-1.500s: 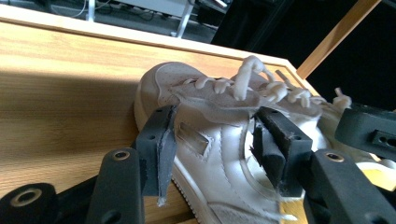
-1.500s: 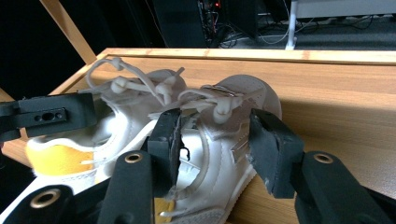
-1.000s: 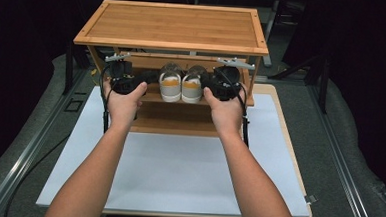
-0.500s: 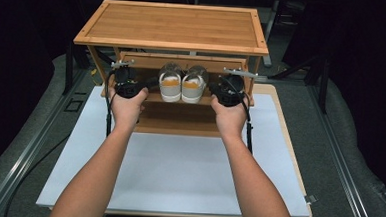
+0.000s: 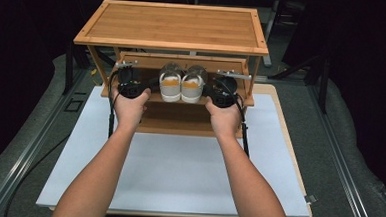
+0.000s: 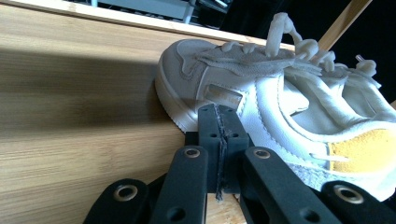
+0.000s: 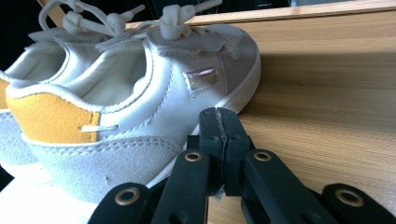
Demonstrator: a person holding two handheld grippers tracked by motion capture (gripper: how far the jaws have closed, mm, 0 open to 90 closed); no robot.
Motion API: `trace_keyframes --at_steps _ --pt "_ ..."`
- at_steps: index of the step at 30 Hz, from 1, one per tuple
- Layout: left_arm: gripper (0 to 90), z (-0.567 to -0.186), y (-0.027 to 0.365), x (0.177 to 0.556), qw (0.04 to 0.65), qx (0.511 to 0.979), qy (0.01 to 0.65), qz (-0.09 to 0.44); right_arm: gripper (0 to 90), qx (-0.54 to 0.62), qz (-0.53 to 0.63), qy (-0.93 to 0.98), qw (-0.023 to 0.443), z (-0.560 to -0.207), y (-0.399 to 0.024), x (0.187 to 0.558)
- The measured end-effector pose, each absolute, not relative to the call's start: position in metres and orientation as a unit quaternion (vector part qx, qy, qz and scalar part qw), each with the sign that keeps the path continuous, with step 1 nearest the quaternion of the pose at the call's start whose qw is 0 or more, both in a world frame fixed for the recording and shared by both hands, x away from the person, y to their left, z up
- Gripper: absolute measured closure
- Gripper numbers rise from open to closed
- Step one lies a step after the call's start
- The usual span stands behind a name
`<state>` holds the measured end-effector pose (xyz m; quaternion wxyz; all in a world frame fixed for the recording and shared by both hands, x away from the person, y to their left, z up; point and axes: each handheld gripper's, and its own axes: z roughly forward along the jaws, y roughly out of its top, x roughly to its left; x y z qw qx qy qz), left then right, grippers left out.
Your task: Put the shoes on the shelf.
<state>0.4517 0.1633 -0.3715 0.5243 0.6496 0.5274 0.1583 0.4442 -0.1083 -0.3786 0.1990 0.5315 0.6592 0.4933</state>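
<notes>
A pair of white sneakers with yellow heel tabs stands on the middle shelf (image 5: 153, 97) of a bamboo rack, heels toward me: left shoe (image 5: 170, 85), right shoe (image 5: 192, 86). My left gripper (image 5: 130, 83) rests on the shelf just left of the pair. Its jaws are shut on nothing (image 6: 218, 111), with the left shoe (image 6: 289, 102) right beside them. My right gripper (image 5: 222, 93) sits just right of the pair, also shut and empty (image 7: 219, 115), close by the right shoe (image 7: 140, 107).
The rack's top board (image 5: 175, 27) overhangs the shelf and both grippers. A lower shelf (image 5: 180, 125) lies beneath. The rack stands at the back of a white mat (image 5: 177, 173) on a wooden board. Grey floor and metal rails flank the table.
Both hands have sunk slightly onto the shelf beside the shoes. The shoes have not moved.
</notes>
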Motion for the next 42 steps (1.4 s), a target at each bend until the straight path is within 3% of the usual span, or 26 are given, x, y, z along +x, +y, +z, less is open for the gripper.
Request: trace_keyframes --at_steps 5,30,42 --pt "89.7 -0.372 0.162 0.457 0.531 0.644 0.529 0.152 90.0 0.541 0.497 0.655 0.178 -0.379 -0.109 0.450" --pt "89.8 -0.372 0.159 0.488 0.520 0.645 0.536 0.162 90.0 0.549 0.484 0.648 0.210 -0.378 -0.099 0.477" --pt "89.7 -0.375 0.161 0.493 0.524 0.646 0.532 0.157 90.0 0.555 0.473 0.655 0.199 -0.378 -0.100 0.483"
